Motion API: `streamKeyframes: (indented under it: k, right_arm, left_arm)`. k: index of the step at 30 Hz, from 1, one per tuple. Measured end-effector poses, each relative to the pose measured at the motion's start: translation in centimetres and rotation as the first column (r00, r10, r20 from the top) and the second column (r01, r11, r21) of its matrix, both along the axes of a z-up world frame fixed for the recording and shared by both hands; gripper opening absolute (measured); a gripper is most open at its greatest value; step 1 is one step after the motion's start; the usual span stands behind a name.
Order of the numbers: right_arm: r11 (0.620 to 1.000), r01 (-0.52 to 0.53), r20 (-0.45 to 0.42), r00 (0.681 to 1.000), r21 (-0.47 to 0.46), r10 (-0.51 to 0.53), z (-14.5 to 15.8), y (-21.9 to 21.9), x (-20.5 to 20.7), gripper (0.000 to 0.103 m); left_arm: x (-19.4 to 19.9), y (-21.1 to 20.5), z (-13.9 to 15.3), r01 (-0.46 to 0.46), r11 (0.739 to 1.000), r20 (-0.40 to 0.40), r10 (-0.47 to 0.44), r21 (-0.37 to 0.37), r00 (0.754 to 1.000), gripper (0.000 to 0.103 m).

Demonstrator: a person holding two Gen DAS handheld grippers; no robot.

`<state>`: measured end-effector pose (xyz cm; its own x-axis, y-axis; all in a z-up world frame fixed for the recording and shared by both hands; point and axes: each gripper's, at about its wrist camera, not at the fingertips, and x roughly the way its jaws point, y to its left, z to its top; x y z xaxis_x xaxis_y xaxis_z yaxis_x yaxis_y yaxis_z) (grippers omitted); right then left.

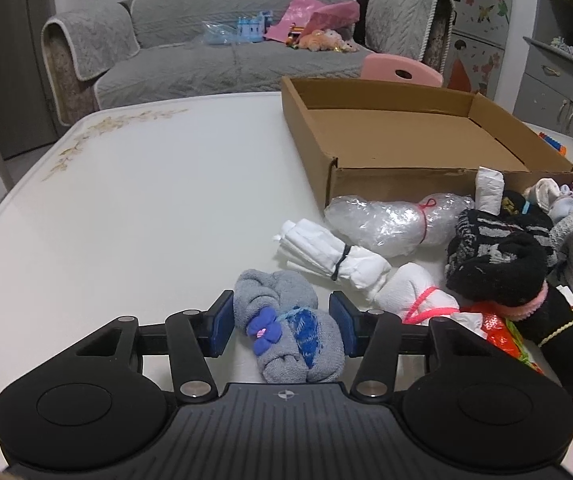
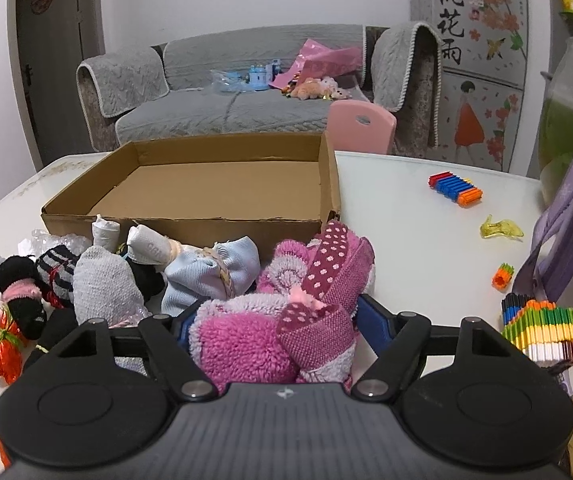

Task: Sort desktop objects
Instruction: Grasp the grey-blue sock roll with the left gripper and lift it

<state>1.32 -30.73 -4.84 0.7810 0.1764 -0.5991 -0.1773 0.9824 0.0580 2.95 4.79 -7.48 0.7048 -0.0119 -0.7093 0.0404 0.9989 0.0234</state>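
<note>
- Two tongs in view, both low over the white counter (image 1: pixel 126 208).
- Left tongs (image 1: pixel 282 326): blue pads pressed against both sides of a grey sock bundle (image 1: pixel 286 328) with a purple flower, lying on the counter.
- Right tongs (image 2: pixel 276 330): closed around a pink fluffy sock bundle (image 2: pixel 282 320), in front of the cardboard box (image 2: pixel 190 220).
- Box is empty; other bundles are piled beside it.

The setting was a home living room. A grey quilt-covered sofa (image 1: pixel 222 40) strewn with toys stood against the wall, a child's pink chair (image 2: pixel 360 126) sat behind the white floral table (image 1: pixel 126 184), and decals covered the refrigerator (image 2: pixel 482 60).
</note>
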Motion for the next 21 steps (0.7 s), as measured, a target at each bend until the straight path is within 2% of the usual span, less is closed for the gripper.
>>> streamKeyframes:
  k: [5,10,17,21]
  right_arm:
    - [0.999,0.023,-0.011,1.000,0.043,-0.022,0.2,-0.5,-0.1,0.067]
    - [0.987,0.052,-0.035,0.998,0.154,-0.048,0.4,-2.0,0.2,0.065]
    - [0.953,0.087,-0.019,0.996,0.290,-0.086,1.4,-3.8,-0.3,0.063]
    - [0.950,0.086,-0.018,0.996,0.300,-0.084,1.6,-4.0,-0.3,0.063]
  left_arm:
    - [-0.5,0.2,0.2,-0.021,1.000,0.002,0.021,0.021,1.000,0.052]
    - [-1.0,0.7,0.6,-0.033,0.999,-0.017,0.032,-0.010,0.999,0.051]
    - [-2.0,1.7,2.2,-0.043,0.998,0.015,0.043,-0.051,0.999,0.051]
    - [-2.5,1.9,2.2,-0.046,0.998,0.020,0.047,-0.049,0.999,0.051]
